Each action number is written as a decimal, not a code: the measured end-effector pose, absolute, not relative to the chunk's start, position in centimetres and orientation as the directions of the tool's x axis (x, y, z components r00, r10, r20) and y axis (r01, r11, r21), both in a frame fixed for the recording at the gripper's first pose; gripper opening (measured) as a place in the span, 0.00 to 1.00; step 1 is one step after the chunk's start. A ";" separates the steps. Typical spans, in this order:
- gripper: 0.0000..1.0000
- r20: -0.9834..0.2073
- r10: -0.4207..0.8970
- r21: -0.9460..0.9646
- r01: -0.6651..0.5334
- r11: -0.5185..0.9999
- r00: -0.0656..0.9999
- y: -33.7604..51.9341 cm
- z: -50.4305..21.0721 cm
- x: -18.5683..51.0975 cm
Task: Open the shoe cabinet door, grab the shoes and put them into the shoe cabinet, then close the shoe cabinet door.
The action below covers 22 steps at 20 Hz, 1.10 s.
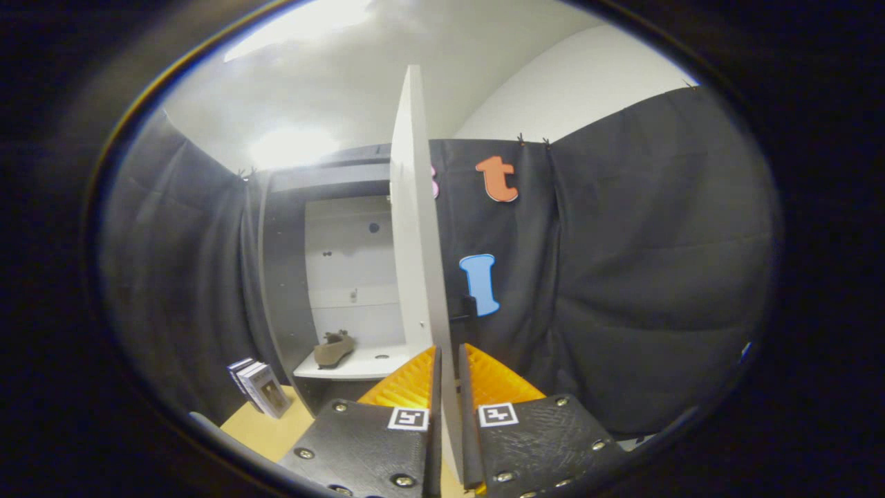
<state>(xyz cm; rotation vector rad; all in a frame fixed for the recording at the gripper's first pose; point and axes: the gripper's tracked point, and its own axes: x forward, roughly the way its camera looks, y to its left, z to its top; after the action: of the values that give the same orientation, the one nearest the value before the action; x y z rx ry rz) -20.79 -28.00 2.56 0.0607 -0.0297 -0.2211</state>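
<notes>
1. The gripper (448,377) has its two fingers pinched on the edge of the white cabinet door (415,228), one finger on each face of the panel, so it's clamped on the door.
2. That door stands edge-on to the camera, running straight up toward 12 o'clock from between the fingers. It's swung wide open, upright, not tilted as far as I can see.
3. At about 10 o'clock from the fingertips is the open shoe cabinet (346,277): dark frame, pale back wall with a few small holes, and a white shelf (359,363) low down.
4. A brownish shoe (334,349) sits on that white shelf, toward its left end, toe pointing left-ish. It's small and a bit dim, so can't tell much more than that. I can only make out one.
5. At roughly 9 o'clock from the fingers, just left of the cabinet's base, a few books (257,386) stand leaning together on the light wooden surface (269,432).
6. Black cloth wall hangs on both sides, pale ceiling above.
</notes>
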 end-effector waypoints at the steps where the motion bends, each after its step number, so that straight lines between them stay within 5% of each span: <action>1: 0.12 0.032 -0.204 0.065 0.201 0.977 0.978 -27.3 2.9 -20.9; 9: 0.12 0.028 -0.019 0.054 0.018 0.998 0.999 -18.9 1.1 -19.7; 22: 0.18 -0.352 0.139 0.027 -0.139 0.990 0.925 -6.6 -22.7 -13.0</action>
<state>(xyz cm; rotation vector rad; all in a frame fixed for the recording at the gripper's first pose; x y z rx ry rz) -12.98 -6.57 -22.68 0.0014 0.3614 0.1425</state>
